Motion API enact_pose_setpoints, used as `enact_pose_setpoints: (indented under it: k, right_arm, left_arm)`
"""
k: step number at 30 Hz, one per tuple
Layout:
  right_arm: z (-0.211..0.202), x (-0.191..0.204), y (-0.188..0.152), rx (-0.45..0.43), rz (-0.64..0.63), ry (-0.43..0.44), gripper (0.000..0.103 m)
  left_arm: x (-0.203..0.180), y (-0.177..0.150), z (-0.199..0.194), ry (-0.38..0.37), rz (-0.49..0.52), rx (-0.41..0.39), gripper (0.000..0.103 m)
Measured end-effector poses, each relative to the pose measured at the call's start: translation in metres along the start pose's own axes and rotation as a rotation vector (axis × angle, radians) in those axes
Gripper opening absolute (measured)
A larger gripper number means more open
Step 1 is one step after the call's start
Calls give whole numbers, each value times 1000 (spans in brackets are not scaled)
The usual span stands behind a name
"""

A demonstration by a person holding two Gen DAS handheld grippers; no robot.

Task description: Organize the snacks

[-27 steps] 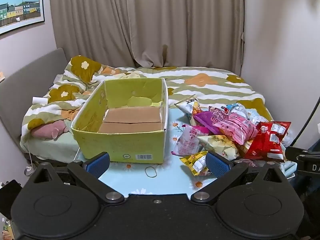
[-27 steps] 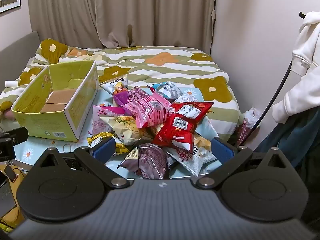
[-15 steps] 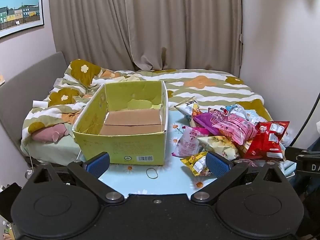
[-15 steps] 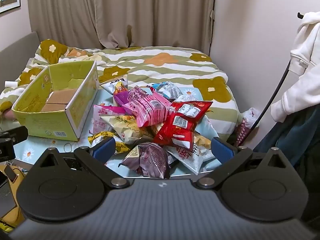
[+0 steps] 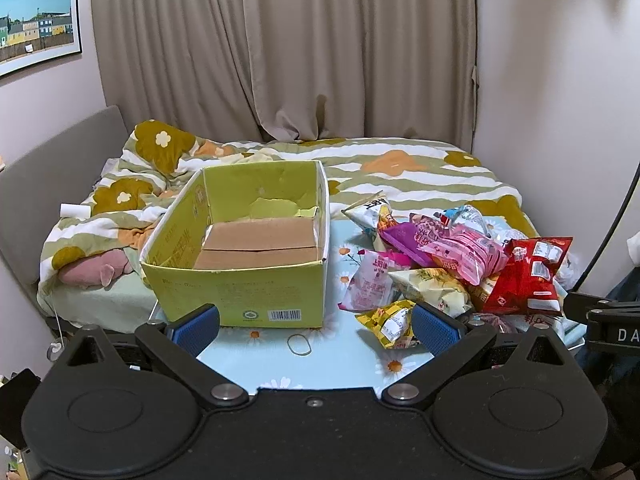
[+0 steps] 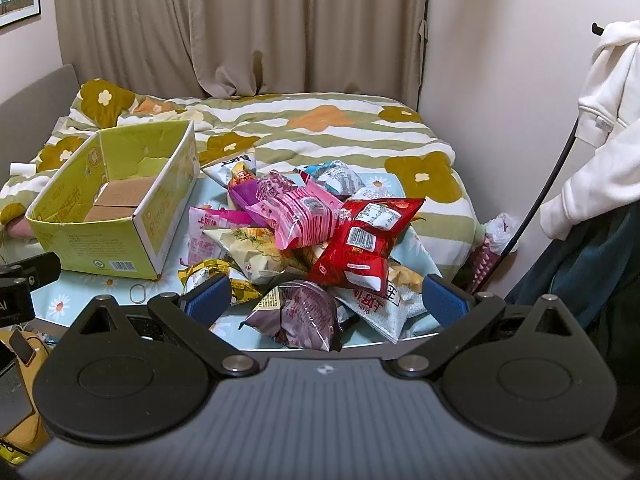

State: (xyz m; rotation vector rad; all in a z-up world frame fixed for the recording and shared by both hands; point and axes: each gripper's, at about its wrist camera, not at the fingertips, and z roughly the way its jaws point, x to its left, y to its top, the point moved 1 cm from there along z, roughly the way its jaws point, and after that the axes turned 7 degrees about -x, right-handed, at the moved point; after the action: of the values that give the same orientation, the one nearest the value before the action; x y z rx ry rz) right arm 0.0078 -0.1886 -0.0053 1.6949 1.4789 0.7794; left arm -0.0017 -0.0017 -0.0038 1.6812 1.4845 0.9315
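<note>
Right wrist: snack pile (image 6: pixel 320 236) beside box (image 6: pixel 116 204)

An open yellow-green cardboard box (image 5: pixel 240 280) stands on the light-blue flowered table (image 5: pixel 344 360). Right of the box lies a heap of crinkly foil snack bags (image 6: pixel 312 232). Before the box lies a thin rubber band (image 5: pixel 299 345). Behind the box spreads the striped flowered bed quilt (image 5: pixel 400 176).

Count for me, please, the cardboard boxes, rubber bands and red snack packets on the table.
cardboard box: 1
rubber band: 1
red snack packet: 1
Total: 3
</note>
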Motion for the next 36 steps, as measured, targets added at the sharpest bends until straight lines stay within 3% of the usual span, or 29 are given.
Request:
enact_pose_setpoints:
  k: [36]
  right_arm:
    - [4,10,1,7,-1,11,103]
  left_arm:
    - [7,-1,3,18,0,-14,103]
